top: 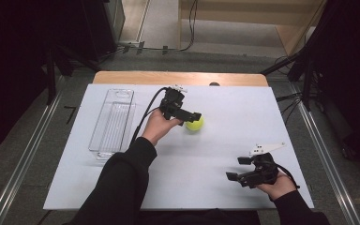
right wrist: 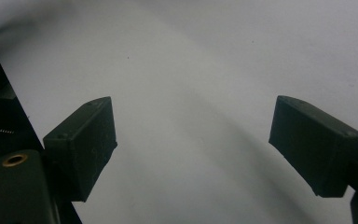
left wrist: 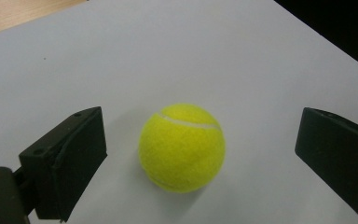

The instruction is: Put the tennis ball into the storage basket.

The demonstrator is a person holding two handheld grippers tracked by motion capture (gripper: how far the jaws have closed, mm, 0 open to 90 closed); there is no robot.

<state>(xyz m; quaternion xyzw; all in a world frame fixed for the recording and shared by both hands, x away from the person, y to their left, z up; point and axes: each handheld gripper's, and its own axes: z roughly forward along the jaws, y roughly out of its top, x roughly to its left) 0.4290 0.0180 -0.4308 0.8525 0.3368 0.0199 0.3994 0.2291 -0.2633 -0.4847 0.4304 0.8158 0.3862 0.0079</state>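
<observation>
A yellow tennis ball rests on the white table sheet near its middle. My left gripper hangs over the ball, open. In the left gripper view the ball lies between the two black jaws with a gap on each side, nearer the left jaw. My right gripper is held low at the front right of the sheet, open, with bare sheet between its jaws.
A clear plastic tray lies lengthwise on the left part of the sheet, with nothing in it. A strip of wooden tabletop shows behind the sheet. Metal rails run along both sides of the table.
</observation>
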